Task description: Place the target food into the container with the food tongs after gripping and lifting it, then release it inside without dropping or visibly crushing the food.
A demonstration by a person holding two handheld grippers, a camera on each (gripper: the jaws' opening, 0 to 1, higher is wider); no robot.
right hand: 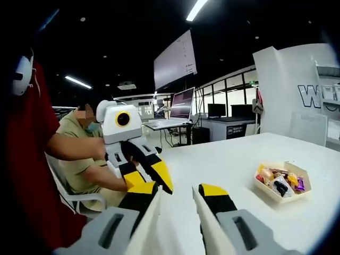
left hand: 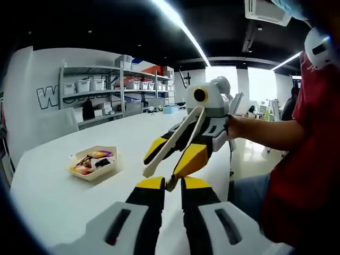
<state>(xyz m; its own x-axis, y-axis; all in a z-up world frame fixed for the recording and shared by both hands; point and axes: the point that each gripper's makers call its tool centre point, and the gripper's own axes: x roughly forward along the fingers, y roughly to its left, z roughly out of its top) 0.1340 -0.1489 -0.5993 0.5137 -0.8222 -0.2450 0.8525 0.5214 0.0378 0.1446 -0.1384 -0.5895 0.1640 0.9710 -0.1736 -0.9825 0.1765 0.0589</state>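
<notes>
Closest in the left gripper view, the left hand-held gripper point(left hand: 172, 194) rises from the bottom with its 2 yellow-tipped jaws nearly together and nothing between them. Just beyond, the right hand-held gripper point(left hand: 178, 159) is clamped on the cream food tongs point(left hand: 172, 146), whose 2 arms hang down and to the left over the white bench point(left hand: 58, 202), tips slightly apart and empty. Well to the left sits the container point(left hand: 94, 162), a shallow tray with mixed wrapped food point(left hand: 90, 161) in it.

Nearest in the right gripper view, the right hand-held gripper point(right hand: 178, 204) shows its jaws set around the pale arms of the tongs. The left hand-held gripper point(right hand: 151, 178) hovers to the left, jaws close together and empty. That same tray lies on the bench to the right, well apart from both.

My judgement: no food is gripped yet. For a clean pick, bring the tong tips down beside 1 piece, level with it, then close only until it holds. Squeeze gently, since soft wrappers could crush or slip. I cannot tell which piece is the target
</notes>
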